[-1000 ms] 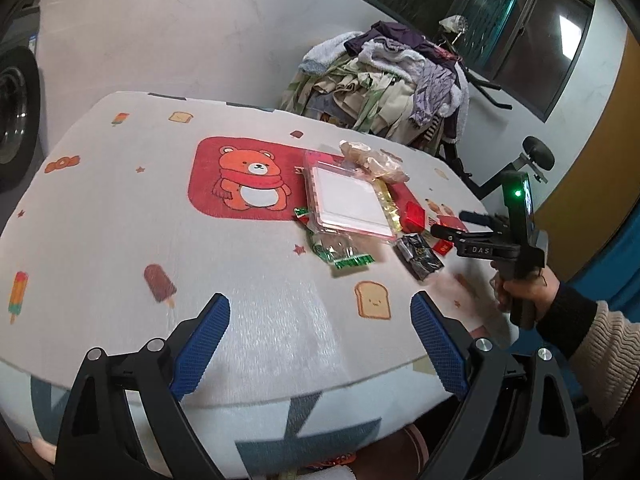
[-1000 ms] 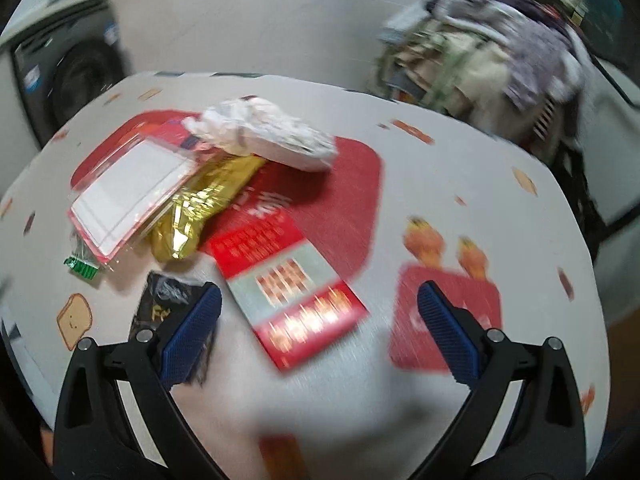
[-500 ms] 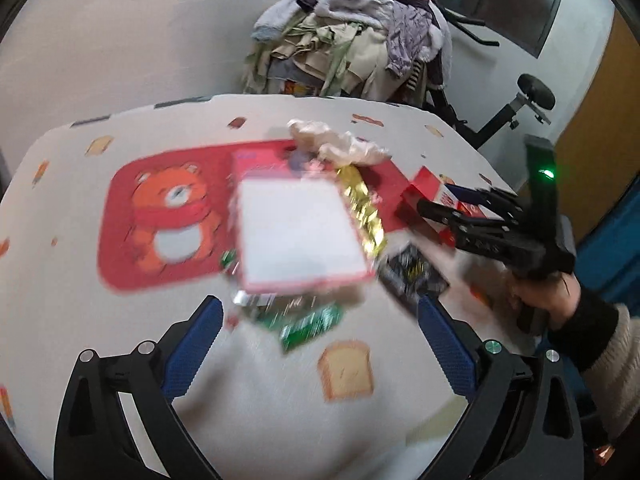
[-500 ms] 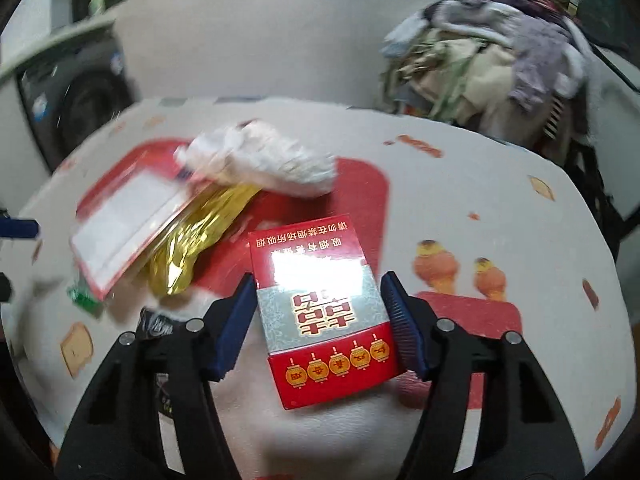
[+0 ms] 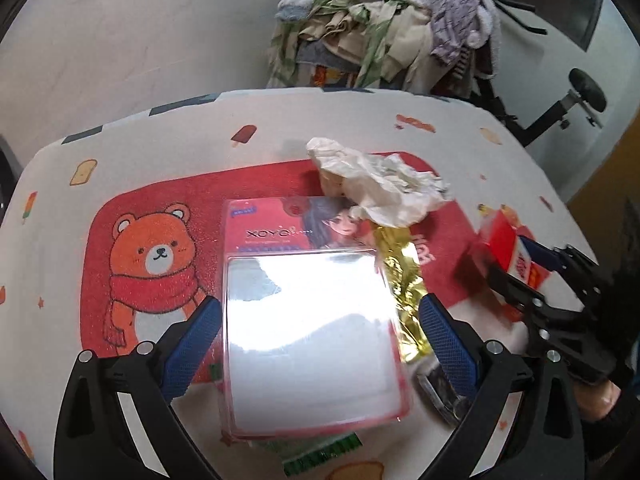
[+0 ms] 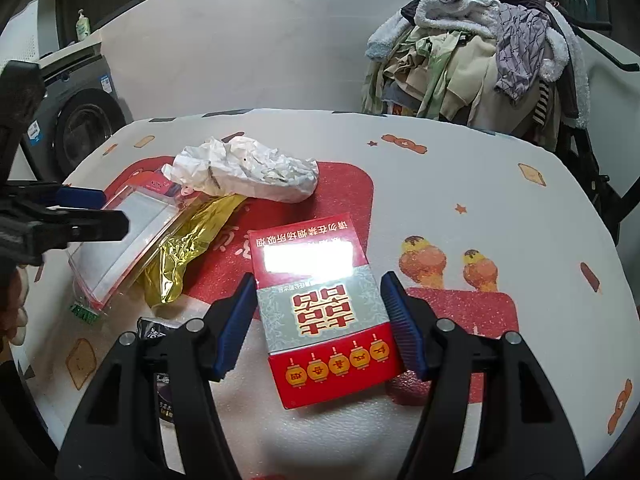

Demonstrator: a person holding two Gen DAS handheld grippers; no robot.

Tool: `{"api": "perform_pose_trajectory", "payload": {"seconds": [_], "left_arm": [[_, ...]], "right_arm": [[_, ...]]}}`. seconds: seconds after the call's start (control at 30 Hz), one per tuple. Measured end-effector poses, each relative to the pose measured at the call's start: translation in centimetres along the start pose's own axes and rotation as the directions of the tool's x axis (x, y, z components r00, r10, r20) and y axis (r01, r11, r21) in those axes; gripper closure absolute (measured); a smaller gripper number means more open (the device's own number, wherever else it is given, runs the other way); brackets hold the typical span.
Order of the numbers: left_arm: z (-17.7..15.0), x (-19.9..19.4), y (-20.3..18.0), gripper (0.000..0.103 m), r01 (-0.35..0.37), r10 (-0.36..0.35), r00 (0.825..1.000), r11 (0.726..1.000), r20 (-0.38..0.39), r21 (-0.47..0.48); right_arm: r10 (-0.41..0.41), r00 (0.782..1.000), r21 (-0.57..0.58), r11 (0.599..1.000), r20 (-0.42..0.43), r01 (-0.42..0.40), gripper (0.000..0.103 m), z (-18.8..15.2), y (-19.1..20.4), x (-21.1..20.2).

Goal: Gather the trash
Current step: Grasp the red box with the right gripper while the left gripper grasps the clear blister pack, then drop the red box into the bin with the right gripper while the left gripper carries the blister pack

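Trash: red carton point(image 6: 324, 312), blister pack point(image 5: 308, 324), gold foil point(image 5: 400, 280), crumpled paper point(image 5: 380, 188), all clustered on table point(image 6: 500, 200).
Right gripper point(image 6: 318, 320): half shut, pads pinching carton sides; carton looks tipped up off table.
Left gripper point(image 5: 316, 344): fully spread, straddling blister pack, nothing held.
Pose: both angled down at table, side by side.
Next: drop left lower, centre pads on pack's long edges, then close; keep foil out.

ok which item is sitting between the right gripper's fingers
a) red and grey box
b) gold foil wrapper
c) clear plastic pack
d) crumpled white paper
a: the right wrist view shows the right gripper with its blue pads against both sides of the red and grey box.
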State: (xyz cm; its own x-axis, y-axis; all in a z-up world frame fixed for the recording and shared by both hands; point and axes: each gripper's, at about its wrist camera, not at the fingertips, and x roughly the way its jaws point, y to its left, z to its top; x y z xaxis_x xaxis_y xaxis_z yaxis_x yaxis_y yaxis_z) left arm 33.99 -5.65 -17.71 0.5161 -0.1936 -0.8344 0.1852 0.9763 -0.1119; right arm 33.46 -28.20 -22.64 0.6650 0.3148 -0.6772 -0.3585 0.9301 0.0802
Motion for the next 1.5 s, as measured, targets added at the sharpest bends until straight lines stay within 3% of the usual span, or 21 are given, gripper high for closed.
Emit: {"api": "perform_pose_trajectory", "payload": {"seconds": [0.17, 0.37, 0.57, 0.73, 0.87, 1.0, 1.27, 1.5], "left_arm": [[0.3, 1.4, 0.5, 0.006, -0.046, 0.046, 0.998, 0.999, -0.032, -0.015], [-0.1, 2.0, 1.3, 0.007, -0.036, 0.035, 0.999, 0.999, -0.038, -0.031], [-0.8, -0.2, 1.6, 0.009, -0.015, 0.015, 1.0, 1.0, 0.015, -0.008], [-2.5, -4.3, 2.5, 0.009, -0.026, 0.028, 0.993, 0.999, 0.113, -0.02], [-5.1, -7.5, 3.6, 0.009, -0.018, 0.025, 0.988, 0.999, 0.151, -0.048], [-7.8, -10.8, 3.7, 0.009, -0.039, 0.04, 0.981, 0.999, 0.191, -0.011], [-14.9, -16.8, 2.3, 0.009, -0.012, -0.002, 0.965, 0.999, 0.262, 0.05], [-20.7, -20.9, 0.3, 0.009, 0.029, -0.066, 0.951, 0.992, 0.303, 0.123]], "right_arm": [[0.002, 1.0, -0.006, 1.0, -0.005, -0.002, 0.039, 0.0, 0.1, 0.1], [0.006, 1.0, -0.015, 1.0, -0.004, -0.006, 0.039, 0.0, 0.3, 0.2], [0.012, 1.0, -0.008, 1.0, 0.001, -0.012, 0.039, -0.1, 0.2, 0.1], [0.0, 1.0, -0.008, 1.0, 0.003, 0.0, 0.039, -0.1, 0.3, 0.0], [-0.019, 1.0, -0.009, 1.0, -0.007, 0.019, 0.039, 0.0, 0.3, -0.1], [-0.035, 0.999, -0.03, 0.999, -0.023, 0.034, 0.039, 0.2, 0.9, -1.3], [0.044, 0.998, -0.048, 0.998, 0.038, -0.042, 0.039, -1.6, 4.8, -7.8], [0.139, 0.99, -0.065, 0.989, 0.04, -0.136, 0.039, -6.6, 9.9, -13.8]]}}
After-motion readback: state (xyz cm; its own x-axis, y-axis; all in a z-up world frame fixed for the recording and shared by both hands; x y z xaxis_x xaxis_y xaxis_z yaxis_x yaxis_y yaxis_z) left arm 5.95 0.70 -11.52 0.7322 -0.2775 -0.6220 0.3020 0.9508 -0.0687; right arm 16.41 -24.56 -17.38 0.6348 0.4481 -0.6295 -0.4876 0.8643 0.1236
